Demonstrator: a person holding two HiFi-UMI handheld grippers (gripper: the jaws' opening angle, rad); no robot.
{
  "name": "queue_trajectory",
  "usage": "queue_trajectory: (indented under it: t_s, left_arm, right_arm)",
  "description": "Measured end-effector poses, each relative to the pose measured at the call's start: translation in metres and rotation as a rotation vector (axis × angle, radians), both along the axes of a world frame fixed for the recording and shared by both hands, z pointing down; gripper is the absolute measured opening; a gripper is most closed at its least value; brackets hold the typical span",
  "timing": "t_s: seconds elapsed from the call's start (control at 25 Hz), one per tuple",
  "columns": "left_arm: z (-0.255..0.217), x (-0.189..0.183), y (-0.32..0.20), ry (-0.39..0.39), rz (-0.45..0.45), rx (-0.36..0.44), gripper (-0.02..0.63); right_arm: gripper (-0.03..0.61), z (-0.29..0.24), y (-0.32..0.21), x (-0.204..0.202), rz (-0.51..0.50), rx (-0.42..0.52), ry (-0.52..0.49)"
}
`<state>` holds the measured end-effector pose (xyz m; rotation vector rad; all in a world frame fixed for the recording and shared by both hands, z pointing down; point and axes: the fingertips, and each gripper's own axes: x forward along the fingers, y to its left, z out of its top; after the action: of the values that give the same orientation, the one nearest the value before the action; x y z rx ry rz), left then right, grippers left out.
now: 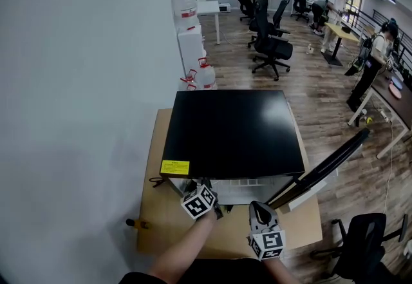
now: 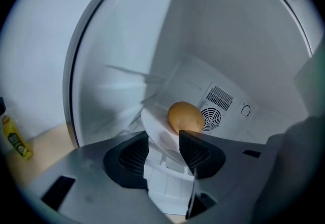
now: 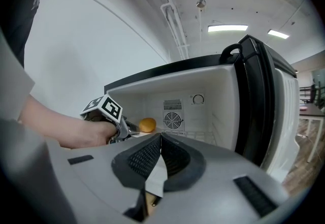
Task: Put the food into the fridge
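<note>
Head view looks down on the black top of the fridge [image 1: 232, 131], which stands on the wooden counter [image 1: 154, 212]. Its door [image 1: 322, 170] is swung out at lower right, and the inside is hidden from here.

Left gripper view looks into the fridge. A round orange-brown food [image 2: 185, 116] sits on a white plate [image 2: 157, 129] in front of the fan grille [image 2: 209, 118] on the back wall. The left claw [image 2: 163, 139] is open, with the plate's rim between its jaws. At the far left of that frame a yellow bottle [image 2: 12, 139] stands on the counter, its label too blurred to read.

Right gripper view alone shows the left claw and the food together at centre left, with a round dial [image 3: 198, 99] above the grille. The right claw [image 3: 161, 139] is closed, tips meeting on nothing.

A yellow sticker [image 1: 175, 167] marks the lower left corner of the fridge top, its print too small to read.
</note>
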<state>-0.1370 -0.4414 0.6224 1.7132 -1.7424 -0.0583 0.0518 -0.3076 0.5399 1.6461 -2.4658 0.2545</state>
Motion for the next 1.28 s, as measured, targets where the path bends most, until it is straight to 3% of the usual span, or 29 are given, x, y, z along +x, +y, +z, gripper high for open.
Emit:
queue_trajectory:
  t_s: [0.48, 0.72, 1.04, 1.28]
  left_arm:
    - [0.001, 0.005, -0.003, -0.179, 0.058, 0.049, 0.201]
    - [0.005, 0.014, -0.004, -0.272, 0.094, 0.052, 0.278]
    - [0.005, 0.013, -0.002, -0.276, 0.079, 0.063, 0.287]
    - [-0.002, 0.014, 0.008, -0.192, 0.060, 0.090, 0.287]
  right_arm:
    - [0.060, 0.001, 0.010, 0.011, -0.022, -0.007, 0.006]
    - [0.060, 0.009, 0.017, 0.019, -0.026, -0.025, 0.016]
    - [0.060, 0.011, 0.030, 0.030, -0.028, -0.031, 0.009]
    - [0.060, 0.009, 0.039, 0.035, -0.034, -0.020, 0.006]
